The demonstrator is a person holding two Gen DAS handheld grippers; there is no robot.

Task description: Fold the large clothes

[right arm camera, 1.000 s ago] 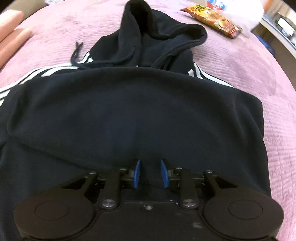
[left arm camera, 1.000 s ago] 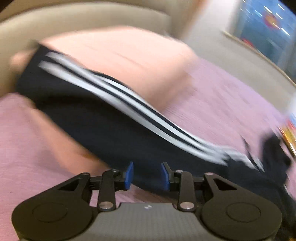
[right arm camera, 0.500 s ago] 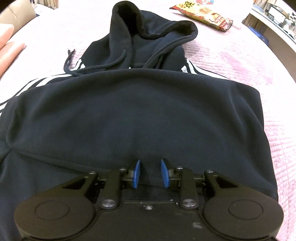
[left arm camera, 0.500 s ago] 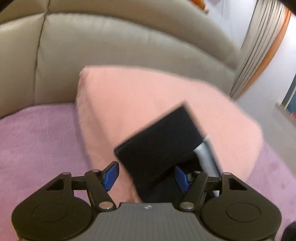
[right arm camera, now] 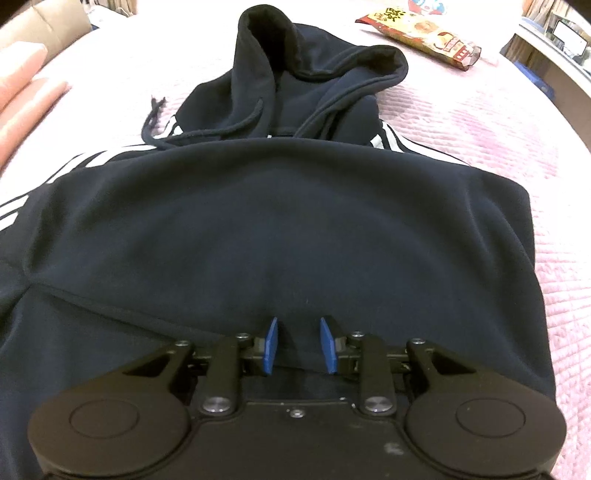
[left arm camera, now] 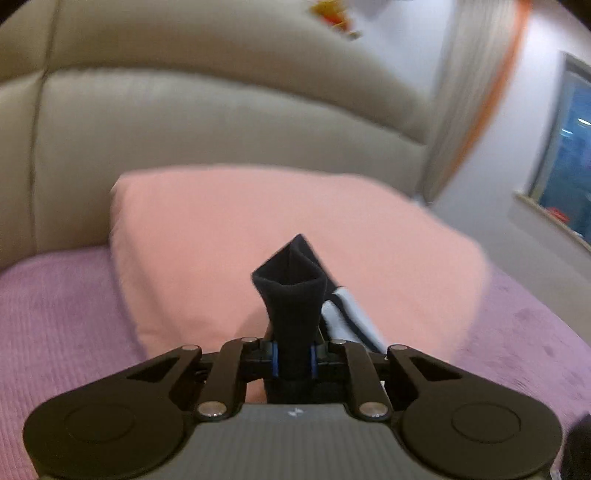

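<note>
A dark navy hoodie [right arm camera: 266, 229] with white sleeve stripes lies spread on the purple bedspread [right arm camera: 480, 122], hood [right arm camera: 310, 70] at the far end. My right gripper [right arm camera: 300, 345] rests on the hoodie's near part, its blue pads slightly apart with nothing clamped between them. In the left wrist view my left gripper [left arm camera: 293, 360] is shut on the hoodie's sleeve cuff [left arm camera: 291, 291], which stands up between the pads; the white-striped sleeve [left arm camera: 347, 321] hangs to the right.
A pink pillow [left arm camera: 258, 236] leans on the beige padded headboard [left arm camera: 221, 118] ahead of the left gripper. A snack packet [right arm camera: 421, 35] lies beyond the hood. Curtain [left arm camera: 465, 96] and window [left arm camera: 569, 155] are at the right.
My left gripper swung from the striped sleeve toward the pillow, opened wide around the cuff, then shut on it. The right gripper crept slightly forward on the hoodie.
</note>
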